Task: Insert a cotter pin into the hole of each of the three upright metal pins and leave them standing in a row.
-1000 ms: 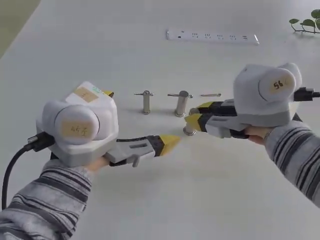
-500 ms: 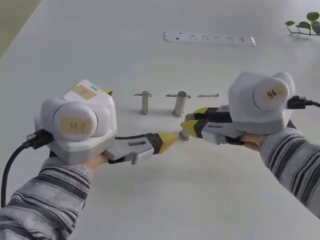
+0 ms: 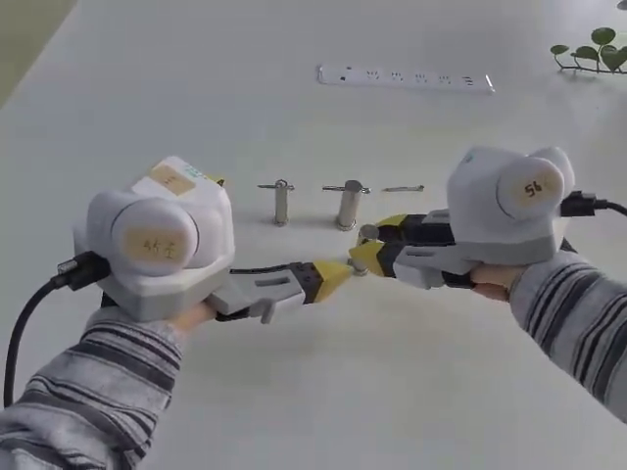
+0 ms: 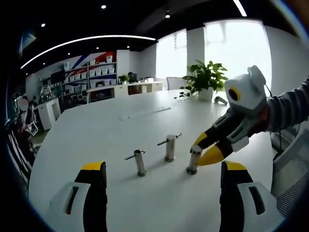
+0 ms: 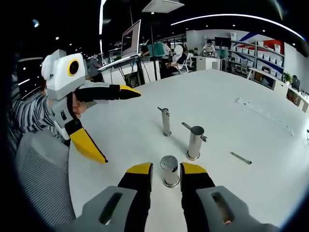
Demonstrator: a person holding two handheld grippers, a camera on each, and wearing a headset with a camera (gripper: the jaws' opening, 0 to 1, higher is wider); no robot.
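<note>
Bracketing the third metal pin (image 5: 169, 165) with the right gripper (image 5: 166, 172), one yellow-tipped jaw on each side, drawn in close; cannot tell whether clamped on it or merely beside it. Stands upright on the white table (image 3: 392, 392), nearest of the three, with nothing through its top. Holding the left gripper (image 4: 163, 168) spread wide, grasping nothing, aimed at that same pin from the opposite side; in the head view, one of its tips sits just beside the right gripper's tips. Behind, apart from both tools: middle pin (image 3: 348, 208) and far pin (image 3: 281, 204), both upright, carrying fitted cotter pins (image 3: 346, 187) crosswise near the top. Lying flat just right of the middle pin: loose cotter pin (image 3: 403, 188). Farther back, a white power strip (image 3: 404, 76); at the far right edge, a leafy plant (image 3: 591, 47).
</note>
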